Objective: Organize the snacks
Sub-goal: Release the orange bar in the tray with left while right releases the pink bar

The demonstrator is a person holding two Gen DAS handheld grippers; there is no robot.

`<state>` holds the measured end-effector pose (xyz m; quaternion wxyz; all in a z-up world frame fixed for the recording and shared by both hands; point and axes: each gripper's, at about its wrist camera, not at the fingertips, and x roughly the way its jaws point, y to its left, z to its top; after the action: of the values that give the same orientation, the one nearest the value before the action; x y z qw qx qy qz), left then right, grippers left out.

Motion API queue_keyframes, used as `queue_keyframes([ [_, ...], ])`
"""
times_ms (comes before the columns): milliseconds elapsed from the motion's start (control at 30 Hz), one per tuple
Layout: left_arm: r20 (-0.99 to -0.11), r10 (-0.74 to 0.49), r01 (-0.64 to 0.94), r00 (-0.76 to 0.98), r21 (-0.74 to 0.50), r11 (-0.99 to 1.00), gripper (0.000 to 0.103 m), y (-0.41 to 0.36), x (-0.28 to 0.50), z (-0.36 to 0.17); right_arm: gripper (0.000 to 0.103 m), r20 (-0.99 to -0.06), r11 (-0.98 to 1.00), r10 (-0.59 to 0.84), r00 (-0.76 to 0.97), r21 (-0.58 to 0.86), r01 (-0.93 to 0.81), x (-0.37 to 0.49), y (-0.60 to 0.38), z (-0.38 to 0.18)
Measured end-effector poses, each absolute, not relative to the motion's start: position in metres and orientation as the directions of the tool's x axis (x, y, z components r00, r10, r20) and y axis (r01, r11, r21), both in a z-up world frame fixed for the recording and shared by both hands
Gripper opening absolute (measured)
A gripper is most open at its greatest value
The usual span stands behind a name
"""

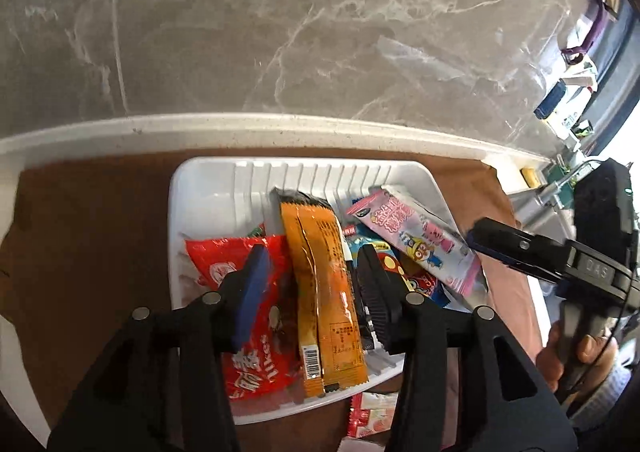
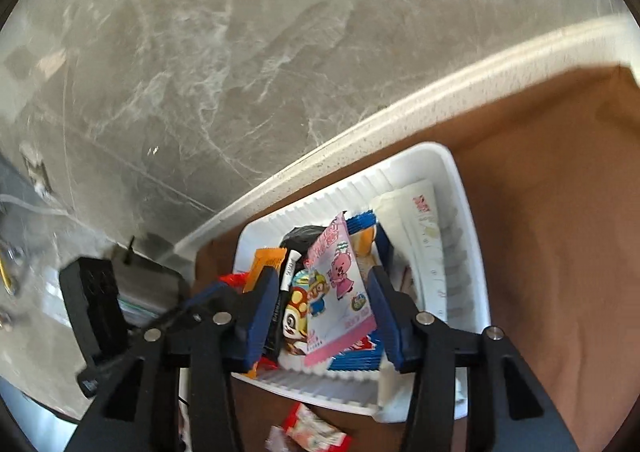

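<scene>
A white ribbed basket on a brown mat holds several snack packets. My left gripper hangs open over it. A long orange packet lies between its fingers, and neither pad presses on it. A red packet lies under the left finger. A pink cartoon packet leans at the basket's right side, with my right gripper just beside it. In the right wrist view the right gripper is open, and the pink packet stands loose between its blue pads.
A small red-and-white packet lies on the brown mat outside the basket's near edge. A white ledge and a grey marble wall rise behind. A long white wrapper lies along the basket's right wall.
</scene>
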<state>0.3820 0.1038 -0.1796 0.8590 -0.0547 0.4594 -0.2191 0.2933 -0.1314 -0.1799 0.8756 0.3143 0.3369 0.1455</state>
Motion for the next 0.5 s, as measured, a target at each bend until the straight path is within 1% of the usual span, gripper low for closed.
queue_keyframes([
  [100,-0.743,-0.426,0.325,0.517,-0.290,0.900,0.045,0.108,0.375,-0.168,0.060,-0.498,0.815,0.428,0.754,0.573,-0.085,0.273,-0.130,-0.164],
  [200,-0.719,-0.437,0.338,0.541,-0.290,0.895,0.051,0.114,0.362,-0.155,0.061,-0.502,0.865,0.404,0.765,0.482,-0.140,0.252,-0.122,-0.149],
  [300,-0.711,-0.438,0.346,0.551,-0.283,0.895,0.051,0.119,0.346,-0.146,0.064,-0.516,0.896,0.399,0.758,0.394,-0.203,0.234,-0.109,-0.143],
  [400,-0.718,-0.444,0.348,0.536,-0.291,0.891,0.051,0.123,0.328,-0.145,0.065,-0.548,0.917,0.395,0.737,0.286,-0.279,0.215,-0.089,-0.143],
  [500,-0.730,-0.456,0.350,0.509,-0.308,0.884,0.051,0.129,0.305,-0.150,0.065,-0.601,0.913,0.396,0.694,0.176,-0.369,0.196,-0.066,-0.151],
])
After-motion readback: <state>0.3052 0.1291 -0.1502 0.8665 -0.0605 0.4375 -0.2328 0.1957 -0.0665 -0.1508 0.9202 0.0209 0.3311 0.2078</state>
